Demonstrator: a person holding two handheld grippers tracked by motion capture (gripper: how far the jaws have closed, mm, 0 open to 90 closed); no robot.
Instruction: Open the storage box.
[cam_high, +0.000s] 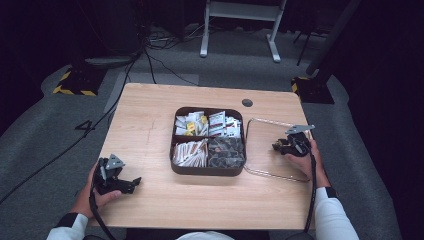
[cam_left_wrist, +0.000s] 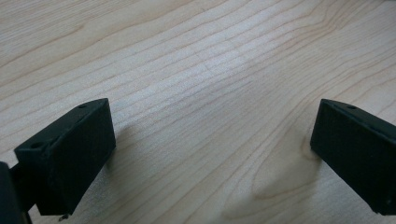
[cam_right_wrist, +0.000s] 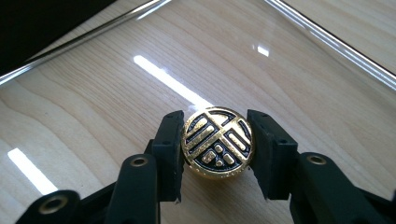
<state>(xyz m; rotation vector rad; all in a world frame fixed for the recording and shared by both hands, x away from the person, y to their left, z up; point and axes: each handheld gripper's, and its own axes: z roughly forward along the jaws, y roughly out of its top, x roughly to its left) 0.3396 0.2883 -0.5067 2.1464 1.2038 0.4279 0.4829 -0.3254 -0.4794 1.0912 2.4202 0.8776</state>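
A round black knob with a gold pattern (cam_right_wrist: 217, 142) sits between the jaws of my right gripper (cam_right_wrist: 217, 148), which is shut on it. That knob tops a clear glass lid (cam_right_wrist: 140, 70) lying flat on the table. In the high view the right gripper (cam_high: 291, 145) is over the clear lid (cam_high: 265, 150), just right of the dark brown divided box (cam_high: 207, 171). My left gripper (cam_high: 131, 185) rests near the table's front left, open, with bare wood between its jaws (cam_left_wrist: 210, 149).
The box holds several sachets in three compartments and dark round pieces (cam_high: 226, 151) in the front right one. A dark round grommet (cam_high: 247, 103) is set in the table near the far edge. Cables and a white frame lie on the floor beyond.
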